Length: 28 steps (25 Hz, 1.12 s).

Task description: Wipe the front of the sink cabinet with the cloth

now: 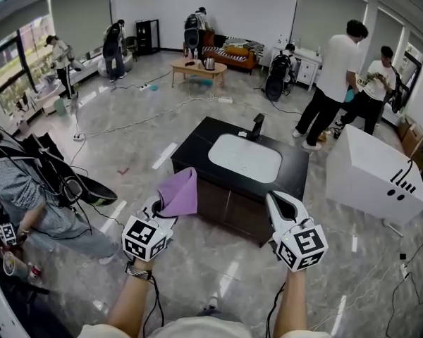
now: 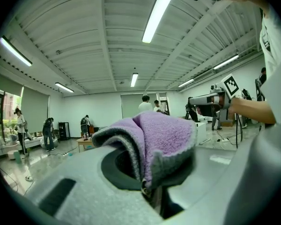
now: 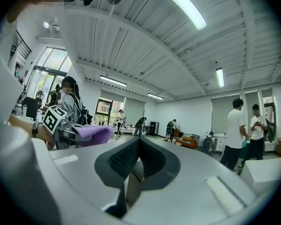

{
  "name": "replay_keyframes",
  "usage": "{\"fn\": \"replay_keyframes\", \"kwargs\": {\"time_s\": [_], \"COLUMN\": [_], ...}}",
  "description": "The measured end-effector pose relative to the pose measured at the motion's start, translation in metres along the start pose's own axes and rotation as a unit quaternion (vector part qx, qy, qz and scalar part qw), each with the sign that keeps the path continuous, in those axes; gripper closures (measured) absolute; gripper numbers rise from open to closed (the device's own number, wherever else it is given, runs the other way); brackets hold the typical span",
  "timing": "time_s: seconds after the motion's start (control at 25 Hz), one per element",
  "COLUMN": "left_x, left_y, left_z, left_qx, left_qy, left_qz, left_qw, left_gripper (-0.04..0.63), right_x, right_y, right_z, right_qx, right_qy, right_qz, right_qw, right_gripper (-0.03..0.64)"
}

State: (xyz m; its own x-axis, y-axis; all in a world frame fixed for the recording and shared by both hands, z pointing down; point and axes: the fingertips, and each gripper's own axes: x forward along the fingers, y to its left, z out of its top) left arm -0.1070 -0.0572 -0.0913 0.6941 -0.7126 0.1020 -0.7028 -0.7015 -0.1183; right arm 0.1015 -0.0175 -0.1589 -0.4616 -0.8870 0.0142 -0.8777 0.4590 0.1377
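The dark sink cabinet [image 1: 222, 206] with a white basin [image 1: 244, 157] and a black tap [image 1: 256, 126] stands on the floor ahead of me. My left gripper [image 1: 158, 206] is shut on a folded purple cloth [image 1: 180, 192], held in front of the cabinet's left front corner, apart from it. In the left gripper view the cloth [image 2: 164, 137] bulges out from between the closed jaws. My right gripper [image 1: 277, 201] hangs before the cabinet's right front, shut with nothing in it; its ribbed pads [image 3: 124, 158] meet. Both gripper cameras point upward at the ceiling.
A white box [image 1: 374, 174] stands right of the cabinet. A crouching person [image 1: 35, 203] with gear is at my left. Two people [image 1: 338, 69] stand beyond the cabinet. Cables [image 1: 148, 118] run over the glossy floor. A coffee table [image 1: 199, 67] and sofa stand far back.
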Motion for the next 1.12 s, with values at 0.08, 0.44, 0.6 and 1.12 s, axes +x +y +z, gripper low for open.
{"fn": "replay_keyframes", "kwargs": {"time_s": [0.08,0.44,0.6,1.12], "left_x": [0.013,0.067,0.078,0.155], "left_y": [0.007,0.056,0.087,0.247], "left_z": [-0.001,0.007,0.003,-0.027], "left_qx": [-0.004,-0.015,-0.017,-0.02], "left_qy": [0.001,-0.014,-0.012,-0.033], "left_qz": [0.005,0.026,0.037,0.041], "left_qw": [1.0,0.9994,0.9991,0.9984], "left_gripper": [0.551,0.551,0.551,0.551], "right_x": [0.011,0.079,0.113,0.263], "right_y": [-0.011,-0.053,-0.055,-0.084], "right_z": [-0.001,-0.003,-0.003,-0.035], "right_qx": [0.006,0.015,0.011,-0.008], "right_qy": [-0.006,-0.019,-0.019,-0.028], "right_qz": [0.005,0.033,0.043,-0.002], "right_qw": [1.0,0.999,0.999,1.0], "right_gripper": [0.609,0.609,0.609,0.609]}}
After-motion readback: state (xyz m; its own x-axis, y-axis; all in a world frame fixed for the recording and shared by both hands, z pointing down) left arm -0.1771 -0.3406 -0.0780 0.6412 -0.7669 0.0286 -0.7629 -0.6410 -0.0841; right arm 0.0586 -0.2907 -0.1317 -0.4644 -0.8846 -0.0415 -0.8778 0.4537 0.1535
